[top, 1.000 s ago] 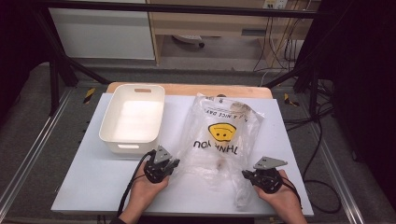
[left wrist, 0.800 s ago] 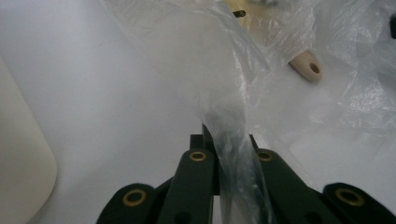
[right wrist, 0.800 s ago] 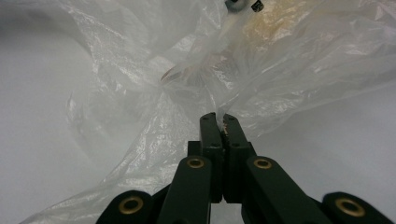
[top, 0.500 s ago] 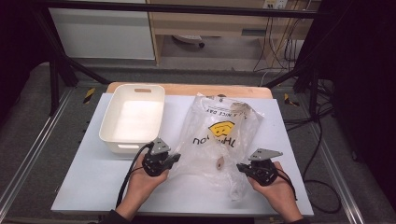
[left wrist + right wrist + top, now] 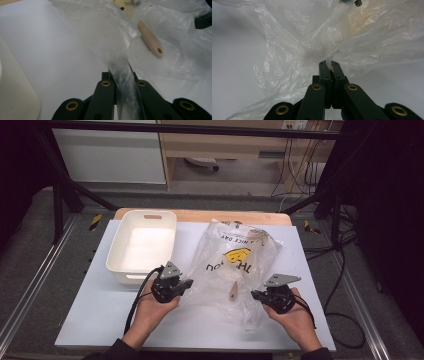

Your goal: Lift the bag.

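Tabletop: both grippers pinch plastic bag, seemingly raised.

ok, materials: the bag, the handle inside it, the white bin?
Bag: thin clear plastic film, glossy; it crinkles and the table shows through it.
Handle: looks like pale unfinished wood, matte, with a hole at its end; it could be moulded plastic.
Bin: probably rigid plastic, smooth white with rounded corners.
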`<action>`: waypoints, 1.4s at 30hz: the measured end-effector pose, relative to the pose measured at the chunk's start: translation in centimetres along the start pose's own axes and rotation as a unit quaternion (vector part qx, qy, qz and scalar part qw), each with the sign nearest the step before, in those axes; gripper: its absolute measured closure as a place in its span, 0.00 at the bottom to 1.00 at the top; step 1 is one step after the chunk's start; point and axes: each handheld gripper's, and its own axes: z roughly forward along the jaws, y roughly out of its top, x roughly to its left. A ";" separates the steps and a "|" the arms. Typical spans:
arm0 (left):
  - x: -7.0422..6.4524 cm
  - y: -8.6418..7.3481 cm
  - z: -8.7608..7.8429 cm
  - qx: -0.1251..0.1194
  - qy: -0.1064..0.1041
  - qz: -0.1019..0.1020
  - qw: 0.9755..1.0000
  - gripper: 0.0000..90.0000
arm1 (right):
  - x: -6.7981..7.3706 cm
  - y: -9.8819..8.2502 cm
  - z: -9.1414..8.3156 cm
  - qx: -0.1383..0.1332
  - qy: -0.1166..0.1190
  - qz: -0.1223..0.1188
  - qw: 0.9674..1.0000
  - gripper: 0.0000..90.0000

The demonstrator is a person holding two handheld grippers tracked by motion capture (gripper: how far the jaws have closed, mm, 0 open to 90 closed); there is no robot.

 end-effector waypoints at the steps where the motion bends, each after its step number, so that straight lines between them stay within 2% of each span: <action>1: 0.0 0.1 -0.1 0.000 0.000 0.001 1.000 1.00 | 0.0 0.1 -0.1 -0.001 0.000 0.000 1.000 1.00; 14: 1.1 2.0 -0.8 -0.003 0.006 0.002 1.000 1.00 | -1.4 2.0 -1.4 -0.018 -0.010 0.000 1.000 1.00; 23: 2.1 3.2 -1.3 -0.002 0.011 0.003 1.000 1.00 | -2.3 4.2 -1.9 -0.030 -0.015 -0.010 0.999 1.00; 29: 2.6 4.1 -1.9 -0.002 0.016 0.009 1.000 1.00 | -2.9 5.4 -2.5 -0.039 -0.020 -0.008 0.999 1.00; 38: 4.2 6.0 -2.8 -0.001 0.025 0.008 1.000 1.00 | -4.4 7.0 -3.6 -0.048 -0.033 -0.007 0.998 1.00; 42: 5.0 7.3 -3.2 -0.006 0.027 0.001 1.000 1.00 | -5.2 7.8 -4.2 -0.052 -0.041 -0.002 0.998 1.00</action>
